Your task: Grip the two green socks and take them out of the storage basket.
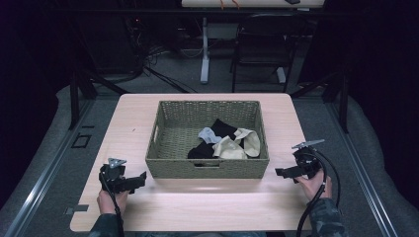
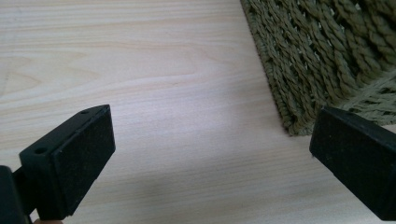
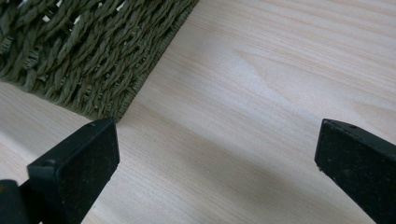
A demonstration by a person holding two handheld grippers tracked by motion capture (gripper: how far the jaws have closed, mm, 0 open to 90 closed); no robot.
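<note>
Both grippers — left gripper (image 1: 143, 176) and right gripper (image 1: 279, 172) — are hovering, jaws spread and empty, flanking the olive-green woven rectangular basket (image 1: 207, 168) on the pale wooden worktop (image 1: 197, 202).

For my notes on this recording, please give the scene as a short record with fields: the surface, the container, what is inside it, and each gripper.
surface: light wooden table
container: green woven basket, mid-table
contents: black, cream and pale grey socks, heaped at the right front
left gripper: open, empty, beside the basket's left front corner
right gripper: open, empty, beside the basket's right front corner
</note>
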